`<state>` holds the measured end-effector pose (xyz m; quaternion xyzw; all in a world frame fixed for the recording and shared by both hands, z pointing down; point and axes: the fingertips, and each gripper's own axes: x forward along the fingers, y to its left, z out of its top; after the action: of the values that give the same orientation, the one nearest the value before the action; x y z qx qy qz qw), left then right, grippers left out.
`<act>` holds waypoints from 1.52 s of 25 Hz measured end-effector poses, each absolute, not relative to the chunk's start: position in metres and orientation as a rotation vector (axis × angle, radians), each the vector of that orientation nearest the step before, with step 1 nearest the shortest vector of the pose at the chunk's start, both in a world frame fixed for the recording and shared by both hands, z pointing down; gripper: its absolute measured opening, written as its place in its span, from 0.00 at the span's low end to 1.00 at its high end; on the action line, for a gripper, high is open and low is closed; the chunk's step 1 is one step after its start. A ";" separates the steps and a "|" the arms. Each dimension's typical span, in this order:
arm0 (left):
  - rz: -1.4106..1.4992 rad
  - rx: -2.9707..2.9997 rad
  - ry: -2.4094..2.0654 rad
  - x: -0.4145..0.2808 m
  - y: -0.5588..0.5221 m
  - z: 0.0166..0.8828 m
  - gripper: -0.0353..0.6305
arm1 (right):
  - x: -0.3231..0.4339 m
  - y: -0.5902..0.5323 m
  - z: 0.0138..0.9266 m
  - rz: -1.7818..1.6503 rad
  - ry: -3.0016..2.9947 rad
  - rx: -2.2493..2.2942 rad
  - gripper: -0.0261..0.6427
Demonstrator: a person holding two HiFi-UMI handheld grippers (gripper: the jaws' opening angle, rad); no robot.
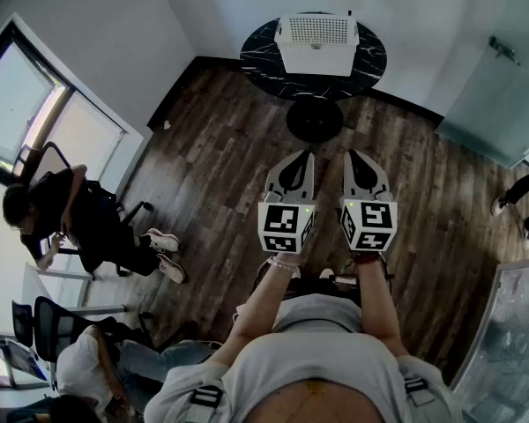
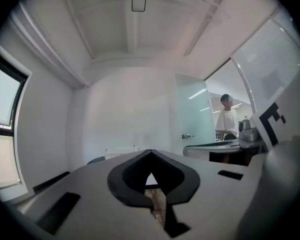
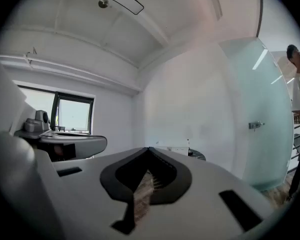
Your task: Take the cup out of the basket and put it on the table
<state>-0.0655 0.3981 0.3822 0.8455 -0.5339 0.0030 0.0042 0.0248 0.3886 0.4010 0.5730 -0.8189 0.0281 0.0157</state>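
A white basket (image 1: pixel 317 42) stands on a round black marble table (image 1: pixel 261 60) at the far end of the room. No cup shows in any view; the basket's inside is hidden from here. My left gripper (image 1: pixel 305 155) and right gripper (image 1: pixel 353 155) are held side by side at waist height, level, pointing toward the table and well short of it. Both have their jaws closed tip to tip with nothing between them. The left gripper view shows its tips (image 2: pixel 151 152) meeting in front of the far wall. The right gripper view shows its tips (image 3: pixel 149 149) just left of the basket (image 3: pixel 173 149).
The table's black pedestal base (image 1: pixel 314 119) rests on the dark wood floor. People sit on office chairs (image 1: pixel 53 324) at the left by the window. A frosted glass door (image 1: pixel 502 95) is at the right, with someone's legs (image 1: pixel 520 196) near it.
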 end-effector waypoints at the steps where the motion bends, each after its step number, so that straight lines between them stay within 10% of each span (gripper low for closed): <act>1: 0.011 2.649 -1.673 -0.066 0.399 0.382 0.06 | 0.024 0.390 0.401 0.085 -2.545 1.782 0.05; 38: 0.048 2.608 -1.712 -0.017 0.403 0.394 0.06 | 0.066 0.392 0.409 0.068 -2.574 1.720 0.05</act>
<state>-0.0175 0.4031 0.3943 0.8358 -0.5487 0.0154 0.0106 0.0661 0.3921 0.4088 0.5555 -0.8309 0.0218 0.0225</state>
